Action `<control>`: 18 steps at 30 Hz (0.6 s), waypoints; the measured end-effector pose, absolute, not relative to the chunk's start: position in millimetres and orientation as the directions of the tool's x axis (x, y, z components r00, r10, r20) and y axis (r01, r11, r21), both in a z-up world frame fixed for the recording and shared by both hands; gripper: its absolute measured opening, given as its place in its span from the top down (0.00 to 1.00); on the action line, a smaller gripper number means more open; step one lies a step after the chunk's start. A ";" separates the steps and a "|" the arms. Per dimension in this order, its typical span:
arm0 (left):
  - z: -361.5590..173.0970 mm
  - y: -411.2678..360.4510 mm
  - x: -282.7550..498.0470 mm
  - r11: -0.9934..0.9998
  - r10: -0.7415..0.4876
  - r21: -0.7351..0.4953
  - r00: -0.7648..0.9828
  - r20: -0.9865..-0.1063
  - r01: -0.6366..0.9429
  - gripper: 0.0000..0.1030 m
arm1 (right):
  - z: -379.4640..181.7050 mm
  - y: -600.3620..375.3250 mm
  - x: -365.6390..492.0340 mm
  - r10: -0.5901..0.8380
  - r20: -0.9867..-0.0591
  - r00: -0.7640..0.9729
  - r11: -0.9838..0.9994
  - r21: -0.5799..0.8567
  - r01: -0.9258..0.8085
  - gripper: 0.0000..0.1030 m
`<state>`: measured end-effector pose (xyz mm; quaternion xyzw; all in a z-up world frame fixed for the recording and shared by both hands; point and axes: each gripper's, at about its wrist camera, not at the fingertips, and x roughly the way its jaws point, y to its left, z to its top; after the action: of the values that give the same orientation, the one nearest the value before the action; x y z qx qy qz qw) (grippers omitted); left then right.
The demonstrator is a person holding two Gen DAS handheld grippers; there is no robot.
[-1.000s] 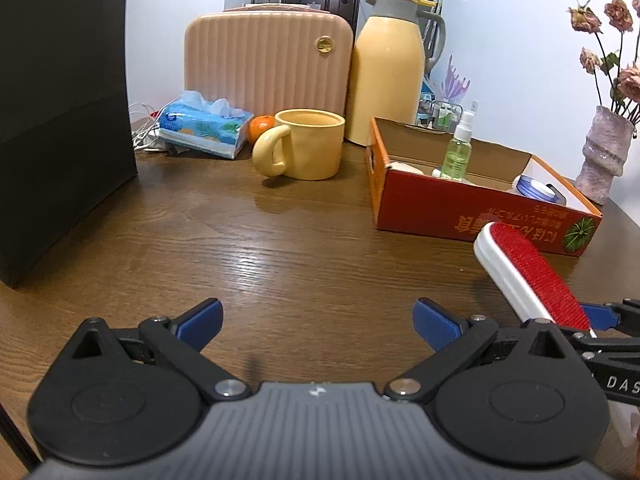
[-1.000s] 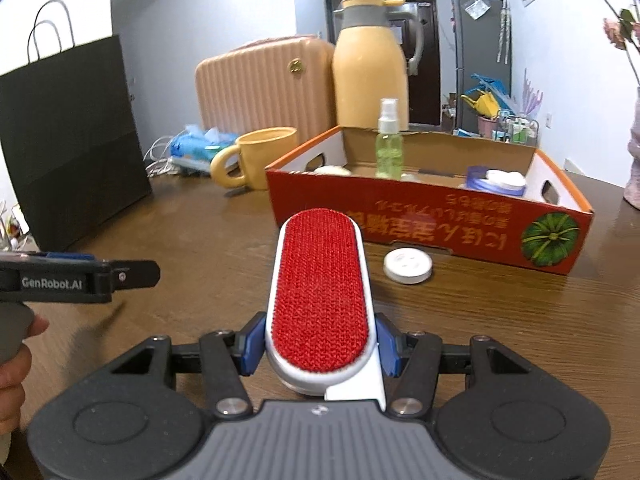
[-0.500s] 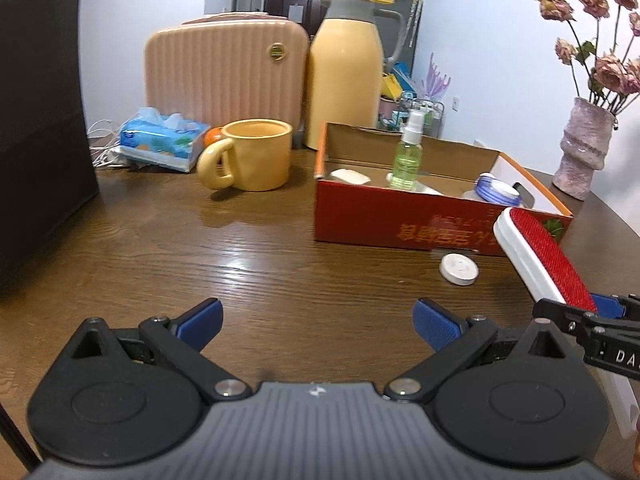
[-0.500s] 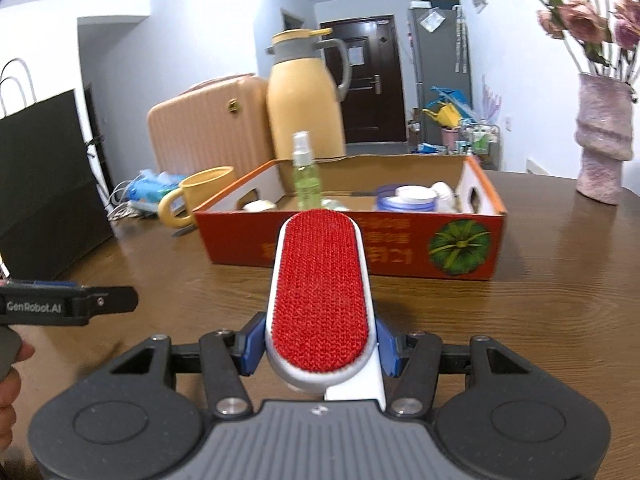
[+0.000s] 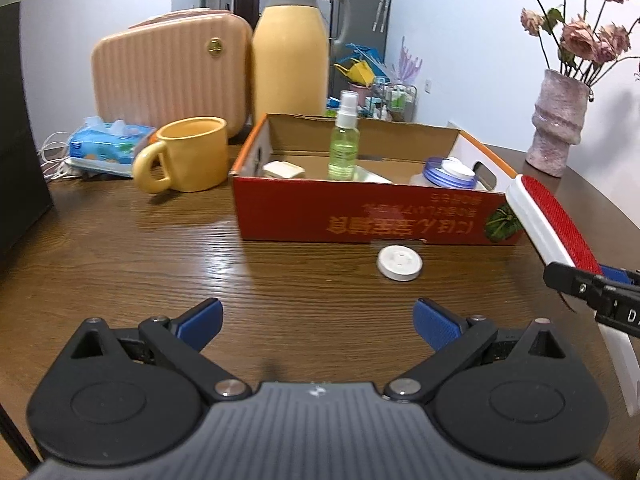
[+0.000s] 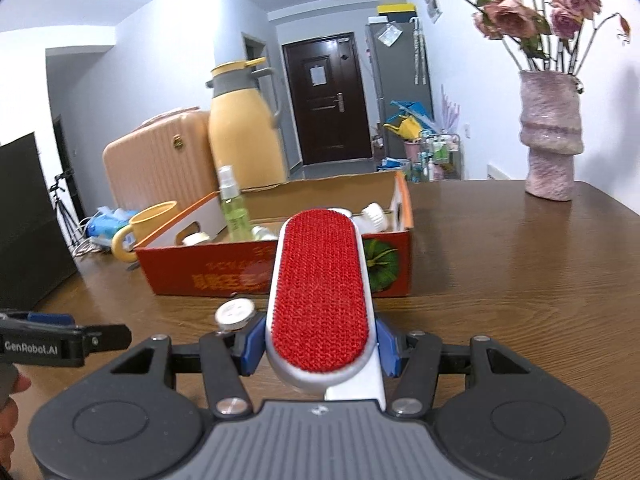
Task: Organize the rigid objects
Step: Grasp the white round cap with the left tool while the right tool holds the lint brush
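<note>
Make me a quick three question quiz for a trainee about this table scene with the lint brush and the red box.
1. True or false: the right gripper is shut on the lint brush.
2. Where is the green spray bottle? A) in the red box B) on the table beside the mug
3. Fill in: the white round cap lies on the table in front of the ____.

Key: 1 true; 2 A; 3 red box.

Each gripper has a grey ribbed body, 2 black round-hubbed linkage arms with silver screws and blue-padded fingers (image 5: 434, 322); the left gripper (image 6: 60, 334) reads "GenRobot.AI" in white (side lettering).
</note>
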<state>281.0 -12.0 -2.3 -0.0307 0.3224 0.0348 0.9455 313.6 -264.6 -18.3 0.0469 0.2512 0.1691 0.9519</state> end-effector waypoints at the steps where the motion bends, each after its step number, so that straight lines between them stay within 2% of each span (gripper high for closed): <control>1: -3.1 -15.4 283.2 0.996 0.044 -0.033 0.787 -0.615 -0.082 0.00 | -18.6 -268.6 315.0 0.340 -0.460 0.820 0.940 0.177 -0.291 0.47; 18: -23.9 -65.6 341.9 0.998 0.044 0.000 0.750 -0.660 -0.059 0.00 | -25.0 -297.6 324.8 0.305 -0.435 0.847 0.949 0.215 -0.231 0.47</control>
<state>341.9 -65.6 -23.9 -0.0105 0.3523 0.0273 0.9354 324.8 -297.6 -25.0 0.0774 0.2382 0.1399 0.9580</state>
